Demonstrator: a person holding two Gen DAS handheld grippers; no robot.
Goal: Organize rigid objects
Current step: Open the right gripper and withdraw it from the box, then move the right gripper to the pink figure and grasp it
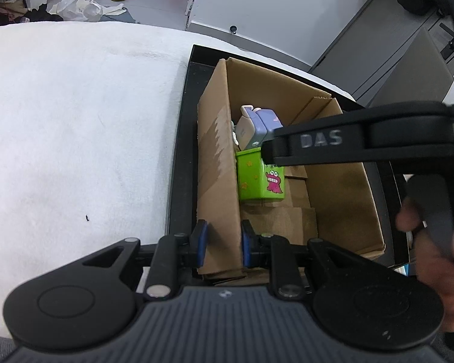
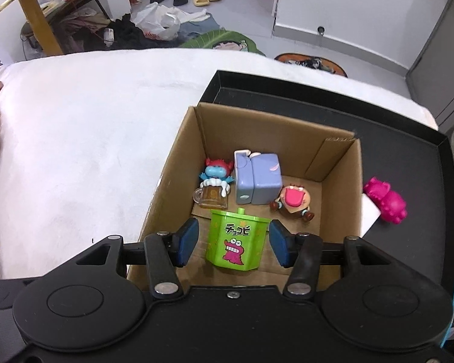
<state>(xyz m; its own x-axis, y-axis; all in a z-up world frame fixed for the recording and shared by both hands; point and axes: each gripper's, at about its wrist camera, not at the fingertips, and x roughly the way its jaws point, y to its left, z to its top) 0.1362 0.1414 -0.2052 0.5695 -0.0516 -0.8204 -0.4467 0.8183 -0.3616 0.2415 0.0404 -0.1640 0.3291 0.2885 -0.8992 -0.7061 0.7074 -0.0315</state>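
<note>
Right claw (image 2: 233,227) nearest the lens in the right wrist view: blue pads spread, standing either side of the green plastic hexagonal canister with the pink cartoon crocodile (image 2: 234,242), a visible gap at the left pad, no clear pressure at the right. Canister judged as already set down inside the open brown cardboard box (image 2: 275,121), near the front wall, upright with a slight tilt. Left claw (image 1: 224,227) pinching the left wall of the same box, one blue pad outside and one inside, apparently steadying it. Already stowed at the back of the box: lilac plastic toy refrigerator (image 2: 257,181); just beside it on the left, small blue-and-red figure behind a clear brown beer mug (image 2: 213,181); on the right, brown figure with a wide pink open mouth (image 2: 293,199). Box seated on the black shallow tray (image 2: 317,90), which rests on the white-covered worktop (image 2: 90,136). Still outstanding: bright pink moulded toy animal (image 2: 386,201), lying on the tray outside the box, just beyond the right wall. No other loose item visible on the worktop in either view. Progress judged as nearly complete: four items boxed, one left. Next step, as a judgement only: lift the right claw clear of the canister, then collect the pink toy and place it in the free floor area at the right of the box.
</note>
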